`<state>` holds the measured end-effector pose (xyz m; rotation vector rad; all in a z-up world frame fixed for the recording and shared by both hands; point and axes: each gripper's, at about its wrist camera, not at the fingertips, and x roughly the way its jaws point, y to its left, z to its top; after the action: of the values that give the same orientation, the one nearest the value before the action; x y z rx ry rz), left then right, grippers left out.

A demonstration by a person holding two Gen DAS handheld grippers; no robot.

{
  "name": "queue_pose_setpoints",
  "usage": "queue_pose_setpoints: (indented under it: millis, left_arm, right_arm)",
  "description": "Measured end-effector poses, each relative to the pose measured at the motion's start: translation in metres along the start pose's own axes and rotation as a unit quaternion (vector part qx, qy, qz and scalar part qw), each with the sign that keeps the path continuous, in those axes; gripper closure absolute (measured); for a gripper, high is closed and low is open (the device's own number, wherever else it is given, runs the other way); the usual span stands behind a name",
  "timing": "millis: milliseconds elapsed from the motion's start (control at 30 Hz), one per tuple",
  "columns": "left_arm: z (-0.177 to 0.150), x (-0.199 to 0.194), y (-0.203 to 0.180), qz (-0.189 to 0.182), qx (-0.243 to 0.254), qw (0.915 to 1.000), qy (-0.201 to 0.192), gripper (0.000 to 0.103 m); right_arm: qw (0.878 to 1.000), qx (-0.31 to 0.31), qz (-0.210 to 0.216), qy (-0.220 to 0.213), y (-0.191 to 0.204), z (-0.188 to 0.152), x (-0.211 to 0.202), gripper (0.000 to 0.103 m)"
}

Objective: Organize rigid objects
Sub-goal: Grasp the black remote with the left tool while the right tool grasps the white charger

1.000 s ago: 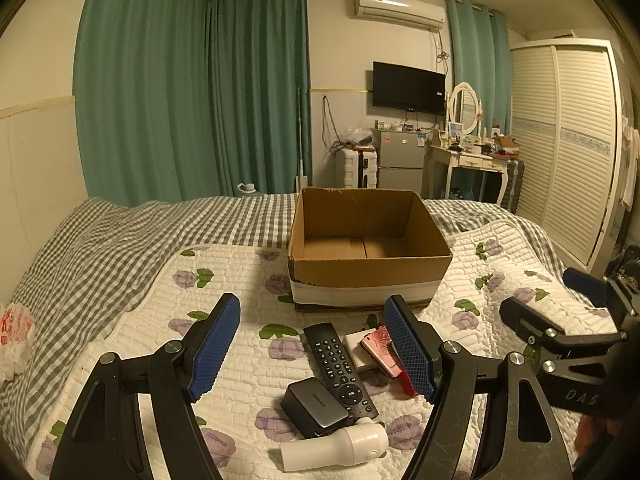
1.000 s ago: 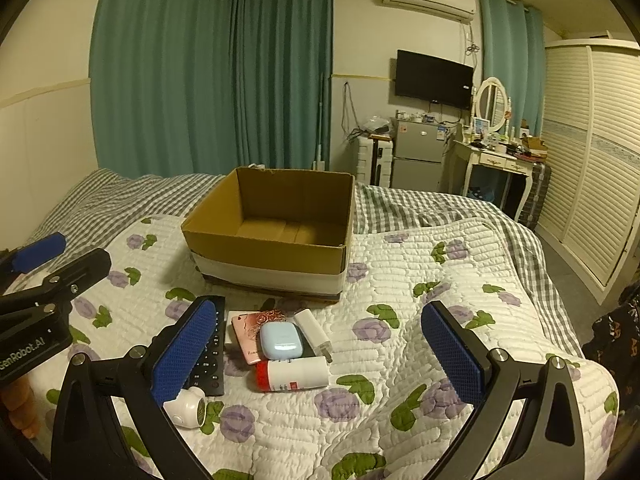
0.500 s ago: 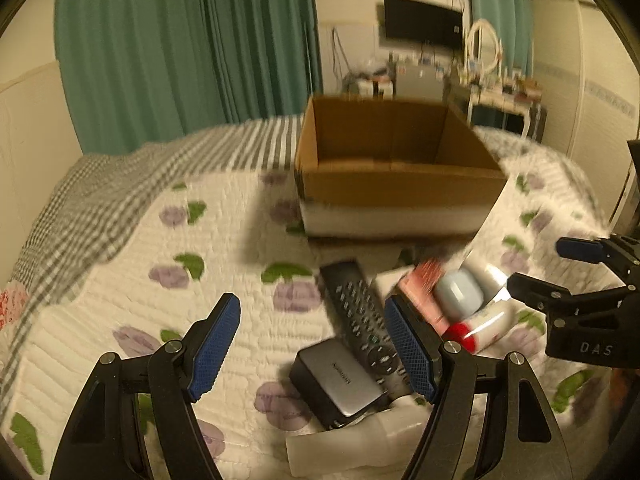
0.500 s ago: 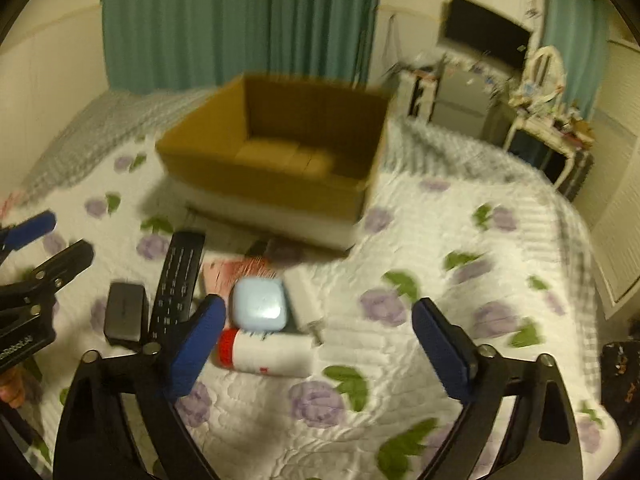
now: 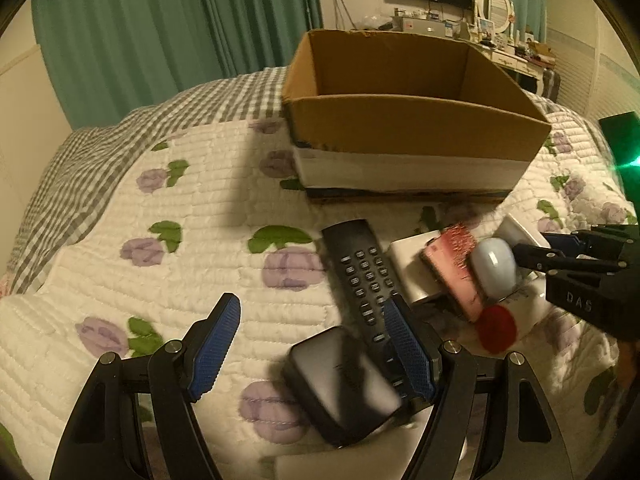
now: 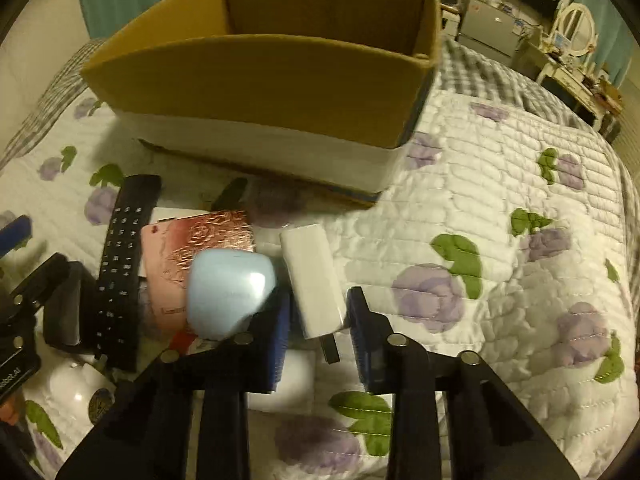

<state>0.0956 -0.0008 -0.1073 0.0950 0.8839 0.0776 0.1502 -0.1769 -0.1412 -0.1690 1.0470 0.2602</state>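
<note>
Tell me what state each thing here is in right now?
Cardboard box: open-topped, upright on the quilt.
Remote control: flat, outside the box.
Dark gray device: flat between the left tool's open fingers.
Light blue case: closed, atop the pile.
White charger: flat, its end between the right tool's narrowed fingers, ungripped.

Matt cardboard box (image 6: 256,80), quilted cloth bedspread (image 6: 500,240), glossy plastic case (image 6: 230,292)

Both my wrist cams sit low over the bed (image 5: 200,208), close in, facing the cardboard box (image 5: 400,128). Left looks from the left, right from the right; both share the remote (image 6: 120,264) cluster.
</note>
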Motion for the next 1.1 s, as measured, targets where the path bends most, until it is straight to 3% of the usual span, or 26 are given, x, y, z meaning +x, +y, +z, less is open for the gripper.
queue_pose_setpoints:
  millis: [100, 300, 567, 633, 700, 833, 1100]
  left_arm:
    - [0.005, 0.005, -0.008, -0.020, 0.002, 0.9998, 0.007, 0.028]
    - [0.004, 0.035, -0.031, -0.042, 0.022, 0.9970, 0.062, 0.029]
    - [0.006, 0.072, -0.048, -0.018, 0.065, 0.9934, 0.093, 0.036]
    - [0.006, 0.072, -0.048, -0.016, 0.069, 0.9931, 0.093, 0.047]
    - [0.007, 0.070, -0.045, -0.026, 0.063, 0.9938, 0.088, 0.049]
    - [0.008, 0.050, -0.037, -0.076, 0.038, 0.9937, 0.073, 0.059]
    - [0.010, -0.003, -0.026, -0.103, 0.033, 0.9940, 0.020, 0.064]
  right_arm:
    - [1.000, 0.002, 0.001, -0.031, -0.001, -0.001, -0.017, 0.080]
    - [0.997, 0.015, 0.001, -0.071, -0.012, -0.007, -0.046, 0.081]
    - [0.996, 0.020, 0.024, -0.077, -0.013, -0.012, -0.052, 0.081]
    - [0.996, 0.022, 0.028, -0.078, -0.014, -0.012, -0.053, 0.081]
    - [0.996, 0.023, 0.030, -0.079, -0.015, -0.012, -0.053, 0.081]
    - [0.996, 0.023, 0.028, -0.085, -0.015, -0.014, -0.055, 0.081]
    - [0.994, 0.025, 0.016, -0.110, -0.011, -0.018, -0.079, 0.081]
